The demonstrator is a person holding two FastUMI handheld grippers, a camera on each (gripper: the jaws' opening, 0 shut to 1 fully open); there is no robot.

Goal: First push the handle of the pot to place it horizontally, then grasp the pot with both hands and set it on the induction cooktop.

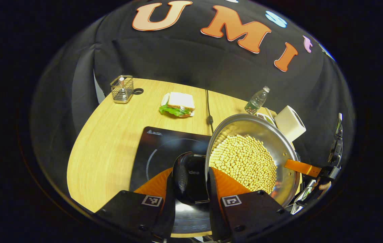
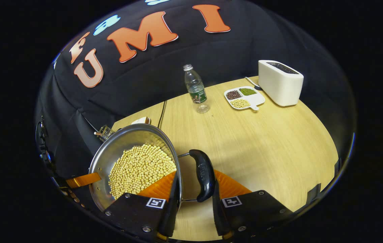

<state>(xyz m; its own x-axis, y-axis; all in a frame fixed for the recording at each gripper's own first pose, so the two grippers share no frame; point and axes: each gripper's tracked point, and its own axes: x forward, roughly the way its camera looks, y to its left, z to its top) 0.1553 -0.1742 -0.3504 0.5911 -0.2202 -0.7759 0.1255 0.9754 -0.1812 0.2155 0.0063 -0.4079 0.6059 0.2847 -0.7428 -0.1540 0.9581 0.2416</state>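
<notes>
From my remote seat, the steel pot of pale yellow beans hangs tilted between my two grippers, its near rim cut off behind the finger mounts in both views. In the left gripper view, the left gripper is clamped narrow on the pot's black side handle, both fingers pressing its flanks; the lower end of that handle is hidden between the fingers. The pot sits just right of and above the black induction cooktop, whose near edge is covered by the gripper, and I cannot tell whether the base touches the glass. In the right gripper view, the right gripper closes on the opposite black handle, fingers hard against it. At the far side of the pot in each view, the other gripper shows as one finger reaching in; the hand behind it is too dark to make out.

The surface is a light wooden table. On it stand a wire basket far left, a sandwich on a plate, a black cable, a plastic bottle, a white divided dish of three kinds of beans and a white toaster far right. Black cloth walls the booth behind.
</notes>
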